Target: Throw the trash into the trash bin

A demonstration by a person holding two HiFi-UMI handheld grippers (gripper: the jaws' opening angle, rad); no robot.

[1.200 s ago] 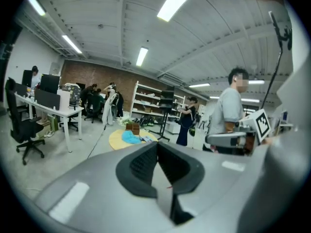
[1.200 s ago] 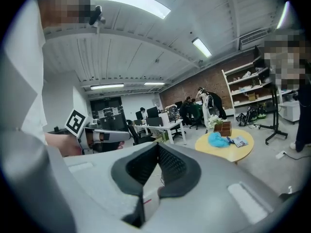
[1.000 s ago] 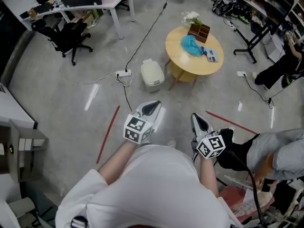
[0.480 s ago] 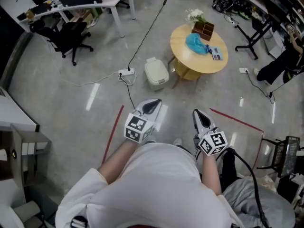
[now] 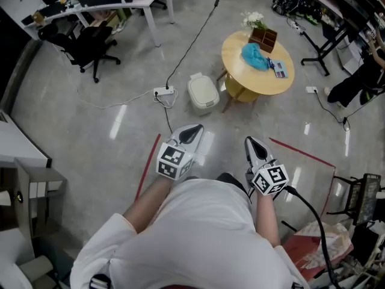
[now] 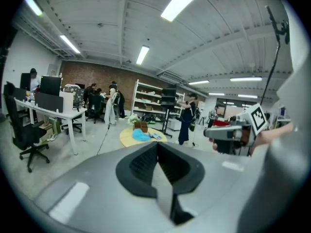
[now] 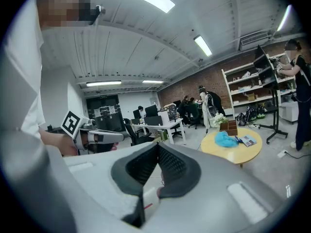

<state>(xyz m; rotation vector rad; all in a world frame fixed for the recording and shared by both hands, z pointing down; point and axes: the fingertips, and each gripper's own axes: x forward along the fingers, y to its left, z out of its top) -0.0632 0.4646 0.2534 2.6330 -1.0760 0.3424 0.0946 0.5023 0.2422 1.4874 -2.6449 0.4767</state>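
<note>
From the head view, the crumpled blue trash (image 5: 255,56) is seen on a round wooden table (image 5: 264,83), far ahead of the clenched, empty left gripper (image 5: 191,134) and right gripper (image 5: 252,144), with the cream lidded trash bin (image 5: 203,93) nearer, ahead of the left jaws; in the left gripper view it is seen just above the ribbed black pads (image 6: 141,166), and in the right gripper view up and right of them.
</note>
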